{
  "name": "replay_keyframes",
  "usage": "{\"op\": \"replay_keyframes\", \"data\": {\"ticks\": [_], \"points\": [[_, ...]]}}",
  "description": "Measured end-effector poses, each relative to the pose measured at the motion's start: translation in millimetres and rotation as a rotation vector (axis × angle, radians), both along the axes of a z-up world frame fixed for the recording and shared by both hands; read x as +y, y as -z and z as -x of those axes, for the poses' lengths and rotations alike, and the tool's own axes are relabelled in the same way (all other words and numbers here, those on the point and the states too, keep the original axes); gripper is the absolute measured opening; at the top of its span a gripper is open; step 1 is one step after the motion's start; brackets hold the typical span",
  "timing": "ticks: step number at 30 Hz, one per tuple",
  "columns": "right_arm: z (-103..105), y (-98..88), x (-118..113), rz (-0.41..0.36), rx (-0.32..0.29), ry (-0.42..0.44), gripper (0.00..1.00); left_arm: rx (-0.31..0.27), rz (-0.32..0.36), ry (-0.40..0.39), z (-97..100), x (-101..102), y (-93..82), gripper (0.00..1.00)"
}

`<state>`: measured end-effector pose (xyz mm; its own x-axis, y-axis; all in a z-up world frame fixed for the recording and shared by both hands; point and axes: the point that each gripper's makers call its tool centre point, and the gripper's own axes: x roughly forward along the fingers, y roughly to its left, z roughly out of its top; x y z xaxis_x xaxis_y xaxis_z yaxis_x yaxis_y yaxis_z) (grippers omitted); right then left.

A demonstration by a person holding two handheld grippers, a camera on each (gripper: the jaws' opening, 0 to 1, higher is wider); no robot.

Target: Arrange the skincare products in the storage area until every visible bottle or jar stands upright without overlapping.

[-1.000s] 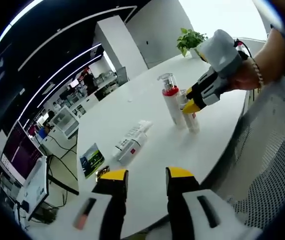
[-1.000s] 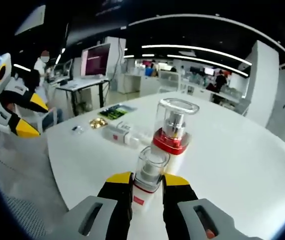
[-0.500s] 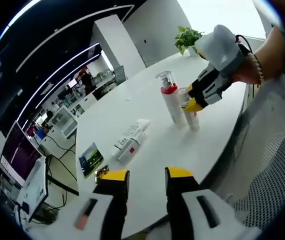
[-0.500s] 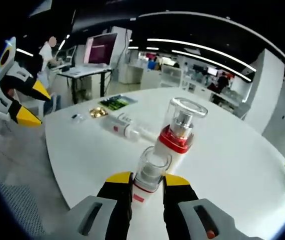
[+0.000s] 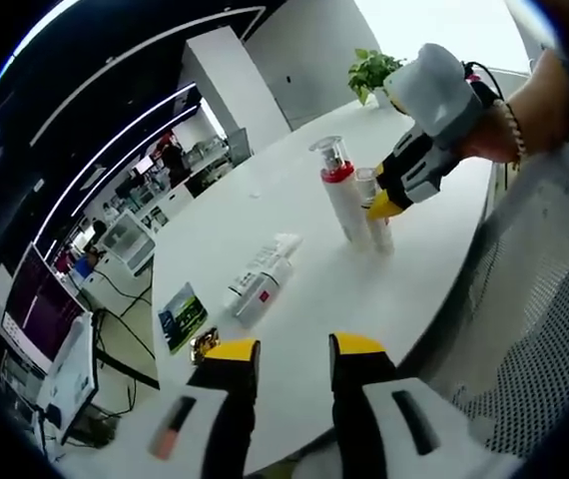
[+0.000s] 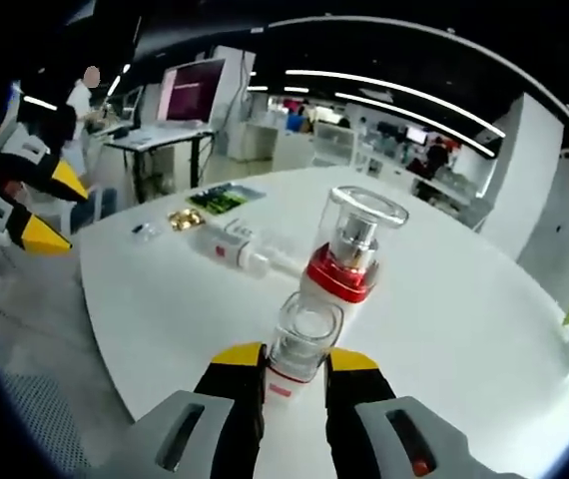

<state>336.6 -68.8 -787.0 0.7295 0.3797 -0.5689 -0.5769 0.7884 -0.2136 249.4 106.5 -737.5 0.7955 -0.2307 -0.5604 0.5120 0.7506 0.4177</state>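
On the round white table point(image 5: 284, 210), a tall white bottle with a red collar and clear cap point(image 5: 338, 192) stands upright. Beside it stands a smaller white bottle with a clear cap point(image 6: 301, 344), and my right gripper point(image 6: 293, 361) is shut on it, seen from outside as the right gripper point(image 5: 388, 200) held by a hand. A third white bottle with a red label point(image 5: 260, 284) lies on its side near the table's middle, and shows again as the lying bottle point(image 6: 235, 248). My left gripper point(image 5: 292, 351) is open over the near table edge, holding nothing.
A green card point(image 5: 182, 317) and a small gold object point(image 5: 202, 343) lie near the table edge. A potted plant point(image 5: 369, 72) stands at the far side. A mesh chair point(image 5: 534, 299) is at the right. Desks with monitors point(image 6: 193, 90) and a person stand beyond.
The right gripper stays shut on the small bottle beside the tall one; both have shifted slightly across the table. The left gripper has barely moved.
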Motion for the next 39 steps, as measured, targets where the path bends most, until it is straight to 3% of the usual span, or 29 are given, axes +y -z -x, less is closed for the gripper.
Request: {"op": "replay_keyframes", "data": {"ticks": [2, 5, 11, 13, 22, 30, 36, 39], "points": [[-0.3, 1.5, -2.2, 0.003, 0.020, 0.001, 0.20, -0.001, 0.002, -0.003, 0.0, 0.5, -0.3, 0.29], [4.5, 11.1, -3.5, -0.034, 0.105, 0.000, 0.25, -0.006, 0.011, -0.006, -0.7, 0.4, -1.8, 0.29], [10.4, 29.7, -8.3, 0.019, 0.188, -0.014, 0.18, -0.001, 0.008, -0.006, -1.1, 0.8, -0.8, 0.28], [11.4, 31.6, -7.1, 0.025, 0.196, -0.020, 0.14, -0.002, 0.004, -0.006, -1.0, 1.1, -0.7, 0.28], [8.7, 32.6, -5.6, 0.028, 0.195, -0.019, 0.13, 0.003, -0.007, -0.002, -0.9, 0.7, 0.8, 0.27], [14.6, 38.6, -5.4, 0.044, 0.234, -0.022, 0.09, -0.002, -0.008, -0.009, -1.5, 2.3, 0.2, 0.26], [37.7, 55.6, -4.2, 0.072, 0.382, -0.063, 0.10, 0.000, -0.012, -0.017, -1.7, 3.9, 1.0, 0.26], [60.1, 61.3, 8.6, 0.028, 0.492, -0.140, 0.09, 0.002, -0.015, -0.023, -1.9, 4.7, 1.4, 0.26]]}}
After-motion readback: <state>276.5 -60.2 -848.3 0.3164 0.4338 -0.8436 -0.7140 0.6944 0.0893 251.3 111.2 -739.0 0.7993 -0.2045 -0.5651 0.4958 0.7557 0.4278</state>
